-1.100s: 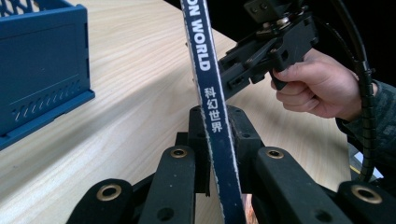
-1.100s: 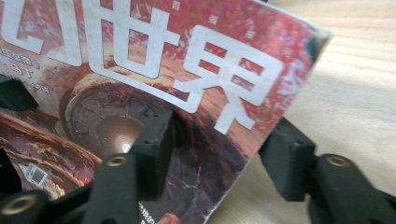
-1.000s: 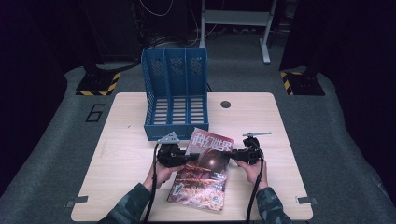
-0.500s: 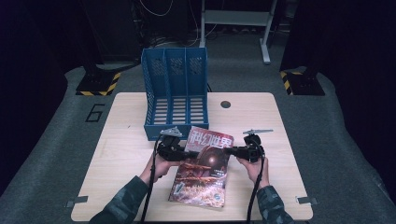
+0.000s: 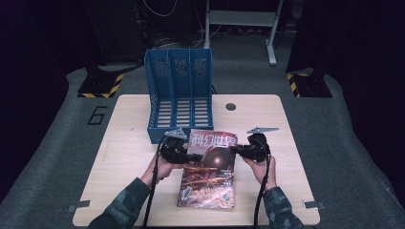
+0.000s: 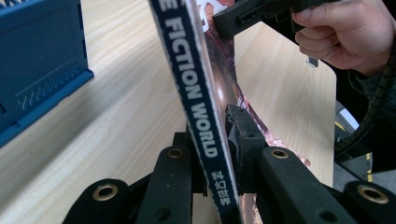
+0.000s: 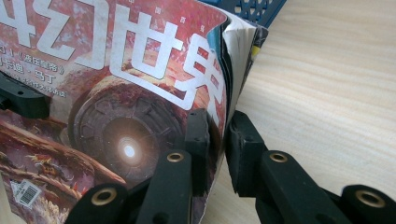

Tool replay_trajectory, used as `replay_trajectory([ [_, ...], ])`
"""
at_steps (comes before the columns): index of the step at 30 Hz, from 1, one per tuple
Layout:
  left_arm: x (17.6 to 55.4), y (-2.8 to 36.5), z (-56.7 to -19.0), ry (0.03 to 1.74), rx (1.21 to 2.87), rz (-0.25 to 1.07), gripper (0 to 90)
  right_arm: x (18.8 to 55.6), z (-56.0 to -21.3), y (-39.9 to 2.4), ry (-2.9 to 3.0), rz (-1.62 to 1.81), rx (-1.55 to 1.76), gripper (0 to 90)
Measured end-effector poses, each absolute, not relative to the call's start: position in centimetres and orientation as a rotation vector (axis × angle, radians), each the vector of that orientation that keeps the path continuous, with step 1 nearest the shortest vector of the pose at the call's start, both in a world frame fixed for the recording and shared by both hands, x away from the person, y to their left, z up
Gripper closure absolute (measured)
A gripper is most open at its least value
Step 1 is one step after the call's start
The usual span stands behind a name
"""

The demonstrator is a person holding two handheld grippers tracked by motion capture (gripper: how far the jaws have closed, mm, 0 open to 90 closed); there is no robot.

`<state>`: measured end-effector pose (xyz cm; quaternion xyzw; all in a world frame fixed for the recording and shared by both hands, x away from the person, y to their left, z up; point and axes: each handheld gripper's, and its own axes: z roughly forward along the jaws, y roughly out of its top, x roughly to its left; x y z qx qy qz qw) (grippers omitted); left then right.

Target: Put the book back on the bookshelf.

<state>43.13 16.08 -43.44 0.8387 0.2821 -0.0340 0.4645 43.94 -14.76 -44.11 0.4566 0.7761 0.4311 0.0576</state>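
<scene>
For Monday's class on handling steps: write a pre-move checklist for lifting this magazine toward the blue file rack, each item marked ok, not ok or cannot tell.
1. Left claw clamped on the spine edge of the magazine: ok.
2. Right claw on the open page edge: ok; its jaws have just been closing, and the cover and pages sit between them.
3. Pages gripped together on the right: cannot tell; they fan out above the claw.
4. Top end of the magazine raised off the table: ok.
5. Slots of the blue file rack free: ok, all three look empty.
6. Path from magazine to rack unobstructed: ok.
</scene>
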Motion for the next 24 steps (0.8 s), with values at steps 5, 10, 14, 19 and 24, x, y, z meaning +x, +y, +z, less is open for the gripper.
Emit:
replay_trajectory([
  [5, 42.7, 16.1, -43.1, 0.650, 2.039, -0.028, 79.3, 43.7, -43.2, -14.6, 2.330, 1.304, 1.359, 80.2],
  [10, 42.1, 16.1, -42.7, 0.593, 2.030, 0.044, 79.1, 43.6, -42.1, -14.5, 2.316, 1.294, 1.317, 80.5],
  [14, 41.8, 16.2, -42.5, 0.565, 2.018, 0.085, 79.2, 43.4, -41.2, -14.4, 2.295, 1.286, 1.268, 80.8],
  [19, 41.4, 16.1, -42.1, 0.551, 1.997, 0.134, 79.2, 43.2, -40.3, -14.3, 2.285, 1.280, 1.234, 81.1],
  [24, 41.1, 16.0, -41.6, 0.517, 2.016, 0.187, 79.2, 43.0, -39.5, -13.9, 2.267, 1.260, 1.185, 81.3],
])
